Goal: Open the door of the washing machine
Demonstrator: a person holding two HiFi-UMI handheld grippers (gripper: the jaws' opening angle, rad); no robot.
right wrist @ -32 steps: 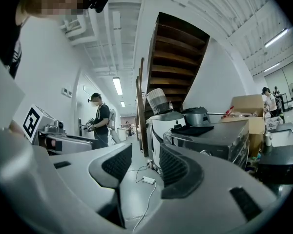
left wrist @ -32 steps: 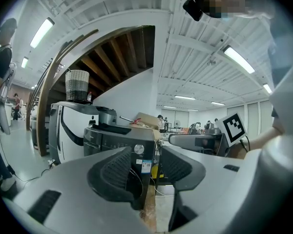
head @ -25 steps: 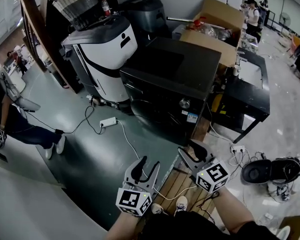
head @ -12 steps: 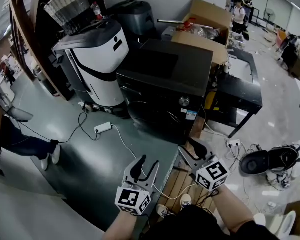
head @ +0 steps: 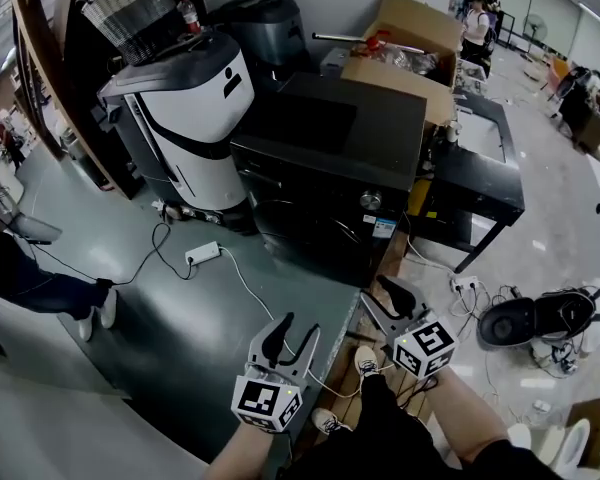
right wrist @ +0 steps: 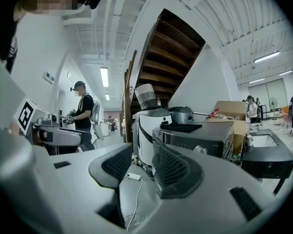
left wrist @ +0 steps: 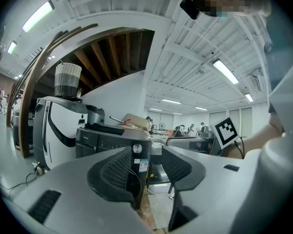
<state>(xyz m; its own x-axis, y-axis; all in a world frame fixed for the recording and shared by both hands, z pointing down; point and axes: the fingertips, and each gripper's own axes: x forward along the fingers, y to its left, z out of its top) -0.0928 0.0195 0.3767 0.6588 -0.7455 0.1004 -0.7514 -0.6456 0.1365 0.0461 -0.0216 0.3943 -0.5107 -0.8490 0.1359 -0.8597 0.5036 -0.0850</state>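
We find the black washing machine (head: pixel 330 158) on the floor, its door (head: pixel 305 233) shut, between a white appliance (head: pixel 185 108) and a black table (head: pixel 480 183). The left gripper (head: pixel 298 330) and the right gripper (head: pixel 385 303) hover well short of it, jaws apart and empty.

White shoe (head: pixel 366 360) now farther forward, up between left gripper (head: pixel 296 326) and right gripper (head: pixel 375 291).

The floor (head: pixel 170 343) bears the washing machine (head: pixel 330 178); a power strip (head: pixel 202 257) lies nearby.
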